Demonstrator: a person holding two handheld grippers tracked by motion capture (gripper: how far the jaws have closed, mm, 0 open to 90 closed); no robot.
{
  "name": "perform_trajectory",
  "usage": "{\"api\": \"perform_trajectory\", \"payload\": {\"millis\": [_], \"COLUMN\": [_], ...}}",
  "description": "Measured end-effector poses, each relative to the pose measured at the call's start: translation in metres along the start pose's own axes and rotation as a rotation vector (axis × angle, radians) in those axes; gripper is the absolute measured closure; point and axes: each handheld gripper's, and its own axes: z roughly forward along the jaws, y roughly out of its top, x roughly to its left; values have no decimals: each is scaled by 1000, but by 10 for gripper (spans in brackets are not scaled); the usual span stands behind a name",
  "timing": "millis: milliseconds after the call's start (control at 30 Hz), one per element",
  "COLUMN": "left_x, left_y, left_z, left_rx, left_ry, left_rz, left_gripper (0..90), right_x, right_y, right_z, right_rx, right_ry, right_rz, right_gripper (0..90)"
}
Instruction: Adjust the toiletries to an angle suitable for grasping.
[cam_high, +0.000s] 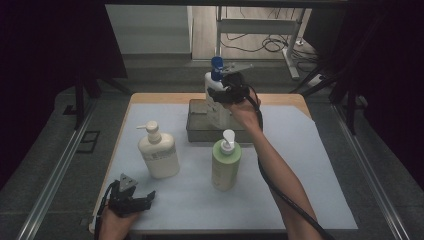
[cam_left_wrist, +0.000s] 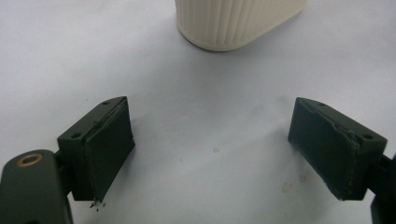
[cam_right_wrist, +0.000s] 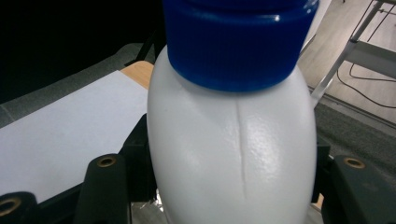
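Note:
My right gripper (cam_high: 221, 95) is shut on a white bottle (cam_high: 215, 107) with a blue cap (cam_high: 216, 64), gripping it just under the cap. The bottle stands upright with its lower part inside a grey tray (cam_high: 197, 131) at the back of the table. In the right gripper view the white bottle (cam_right_wrist: 233, 154) and its blue cap (cam_right_wrist: 238, 42) sit close between the jaws of the right gripper (cam_right_wrist: 229, 191). My left gripper (cam_high: 142, 197) rests open near the table's front left corner. Its pads (cam_left_wrist: 109, 154) have nothing between them, and the left gripper (cam_left_wrist: 224, 154) points at bare table.
A cream pump bottle (cam_high: 159, 155) stands left of centre, and its ribbed base (cam_left_wrist: 233, 21) is just ahead of the left gripper. A green pump bottle (cam_high: 226, 162) stands in front of the tray. A pale sheet (cam_high: 300, 165) covers the table. Beyond its far edge are floor cables and a stand.

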Motion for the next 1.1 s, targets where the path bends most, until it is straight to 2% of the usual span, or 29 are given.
{"api": "perform_trajectory", "payload": {"millis": [233, 633, 1100], "left_x": [0, 0, 0], "left_y": [0, 0, 0], "left_z": [0, 0, 0], "left_rx": [0, 0, 0], "left_ry": [1, 1, 1], "left_rz": [1, 1, 0], "left_gripper": [134, 134, 134], "right_x": [3, 7, 8], "right_y": [-10, -22, -34], "right_z": [7, 9, 15], "right_rx": [22, 34, 55], "right_ry": [18, 43, 31], "right_rz": [6, 0, -7], "right_gripper": [398, 399, 399]}}
